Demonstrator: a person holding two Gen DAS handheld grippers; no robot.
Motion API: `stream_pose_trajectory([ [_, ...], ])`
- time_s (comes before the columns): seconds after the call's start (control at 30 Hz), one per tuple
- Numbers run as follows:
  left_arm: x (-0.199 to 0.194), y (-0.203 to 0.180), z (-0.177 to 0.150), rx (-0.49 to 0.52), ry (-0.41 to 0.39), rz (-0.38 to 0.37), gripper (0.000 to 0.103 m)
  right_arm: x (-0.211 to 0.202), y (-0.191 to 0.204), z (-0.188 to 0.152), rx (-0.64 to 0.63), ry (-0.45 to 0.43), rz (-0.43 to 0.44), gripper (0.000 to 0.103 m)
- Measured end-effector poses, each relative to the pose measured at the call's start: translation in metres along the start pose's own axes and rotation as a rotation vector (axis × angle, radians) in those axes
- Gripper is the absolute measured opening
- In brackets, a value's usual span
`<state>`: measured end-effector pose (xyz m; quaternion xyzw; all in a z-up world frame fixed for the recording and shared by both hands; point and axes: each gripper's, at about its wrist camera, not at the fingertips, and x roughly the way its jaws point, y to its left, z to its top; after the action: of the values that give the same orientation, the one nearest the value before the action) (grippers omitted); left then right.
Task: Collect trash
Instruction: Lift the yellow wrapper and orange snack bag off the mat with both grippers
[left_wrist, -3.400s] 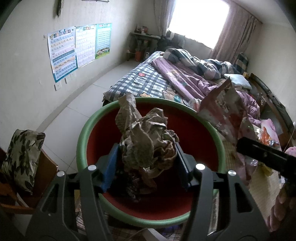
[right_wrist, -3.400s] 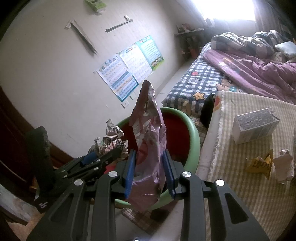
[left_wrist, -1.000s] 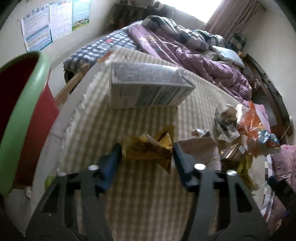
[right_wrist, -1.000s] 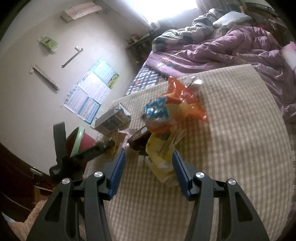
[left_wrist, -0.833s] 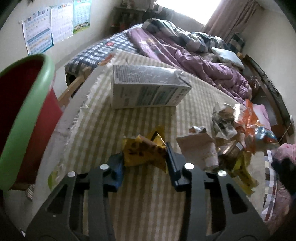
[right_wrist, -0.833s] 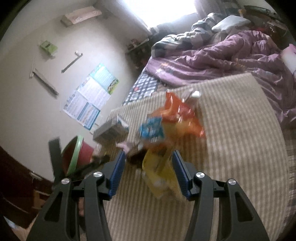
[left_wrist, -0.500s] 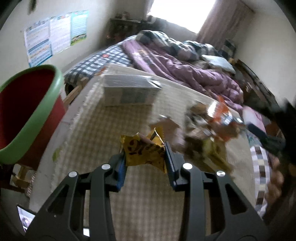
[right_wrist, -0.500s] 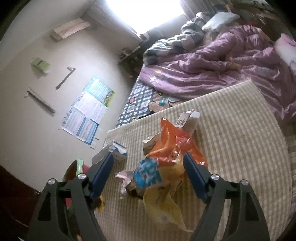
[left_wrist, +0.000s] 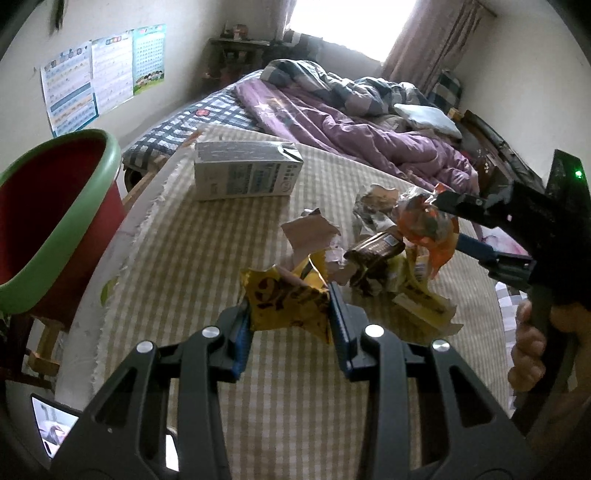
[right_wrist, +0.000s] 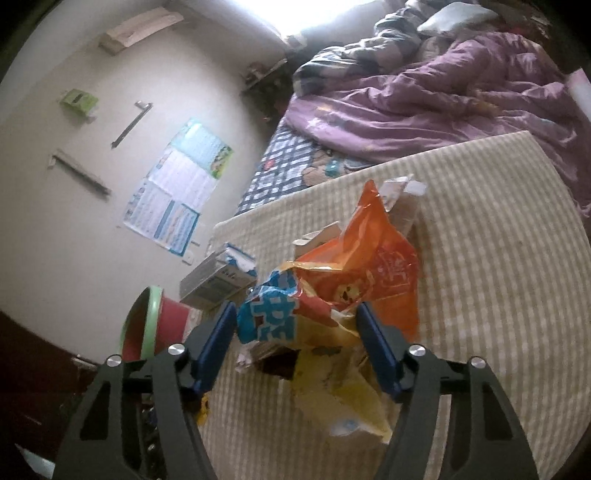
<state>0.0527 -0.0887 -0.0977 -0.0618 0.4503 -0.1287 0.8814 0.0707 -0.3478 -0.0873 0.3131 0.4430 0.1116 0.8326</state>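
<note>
My left gripper (left_wrist: 291, 306) is shut on a crumpled yellow wrapper (left_wrist: 288, 299) and holds it a little above the checked tablecloth (left_wrist: 184, 258). Beyond it lies a trash pile: torn paper (left_wrist: 310, 232), a brown wrapper (left_wrist: 373, 247) and an orange and blue snack bag (left_wrist: 424, 225). My right gripper (right_wrist: 295, 321) straddles that snack bag (right_wrist: 332, 280); its jaws are closing, the bag fills the gap between them, and no firm squeeze shows. The same gripper (left_wrist: 448, 221) reaches in from the right in the left wrist view.
A red bin with a green rim (left_wrist: 74, 192) stands off the table's left edge. A grey carton (left_wrist: 243, 173) lies at the table's far side. A flat yellow wrapper (right_wrist: 343, 398) lies under the right gripper. A bed with purple covers (left_wrist: 332, 110) is behind.
The left gripper closed on the yellow wrapper and lifted it off the cloth. The right gripper moved forward over the pile, opened wide around the snack bag, and has since narrowed.
</note>
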Motion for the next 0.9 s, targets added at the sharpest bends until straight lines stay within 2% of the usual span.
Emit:
stream_pose_trajectory([
  [0.5,-0.004,0.009,0.002,-0.021,-0.014,-0.002,0.035,-0.038,0.027,-0.01,-0.093,-0.077,0.068,0.063],
  [0.9,-0.009,0.008,0.003,-0.021,-0.028,-0.007,0.035,-0.038,0.04,-0.026,-0.143,-0.065,0.089,0.063],
])
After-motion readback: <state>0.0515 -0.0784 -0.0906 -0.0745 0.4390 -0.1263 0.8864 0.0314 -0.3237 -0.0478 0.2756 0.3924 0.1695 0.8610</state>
